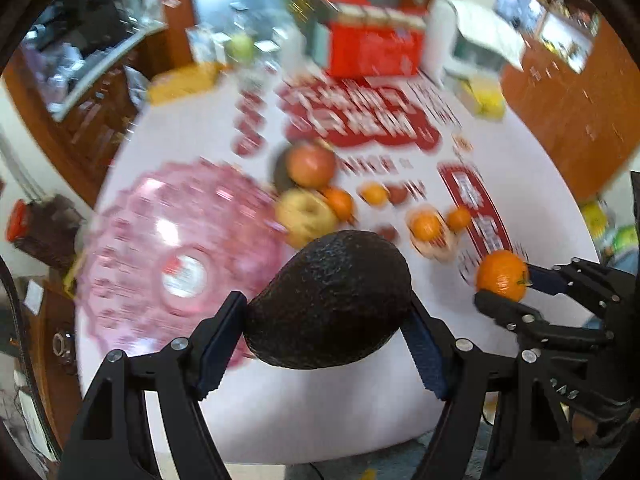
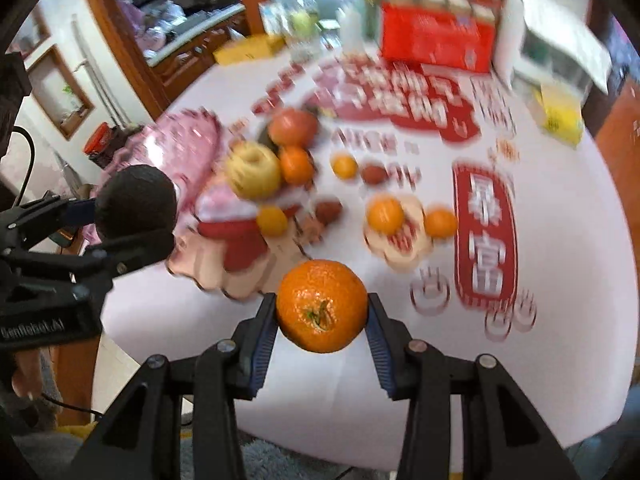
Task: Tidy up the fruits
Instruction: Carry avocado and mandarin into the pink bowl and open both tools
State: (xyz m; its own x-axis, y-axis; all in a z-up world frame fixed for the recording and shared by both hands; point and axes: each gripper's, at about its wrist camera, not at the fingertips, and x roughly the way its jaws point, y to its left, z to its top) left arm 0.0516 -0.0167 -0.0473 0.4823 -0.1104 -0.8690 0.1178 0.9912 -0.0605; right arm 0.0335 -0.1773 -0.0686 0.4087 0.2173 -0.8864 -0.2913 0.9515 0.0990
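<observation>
My left claw (image 1: 326, 312) is clamped on a dark avocado (image 1: 332, 300), blue pads pressing both sides, held above the near table edge. My right claw (image 2: 322, 320) is clamped on a tangerine (image 2: 322, 306), stem facing the camera, also lifted off the table (image 2: 560, 320).

Ahead-left of the left claw sits a pink plastic bowl (image 1: 176, 252), round white-and-red sticker at its bottom, text too blurred to read. It hangs close to the table's left edge. Just beyond the avocado: a yellow apple (image 1: 304, 216) touching a red apple (image 1: 312, 164), with a small orange (image 1: 340, 202) tucked beside them. More small oranges (image 2: 386, 214) lie ahead of the right claw, well apart.

Bare white table surface to the right of my right claw and along the near edge below both claws. Far edge is crowded: red carton (image 2: 436, 38), yellow box (image 2: 560, 114), white box (image 1: 476, 40).

Tablecloth carries red banners with white Chinese characters; a vertical banner (image 2: 486, 236) is ahead-right of the right claw, mostly motion-blurred. The left claw's body reads "GenRobot.AI" in the right wrist view.
</observation>
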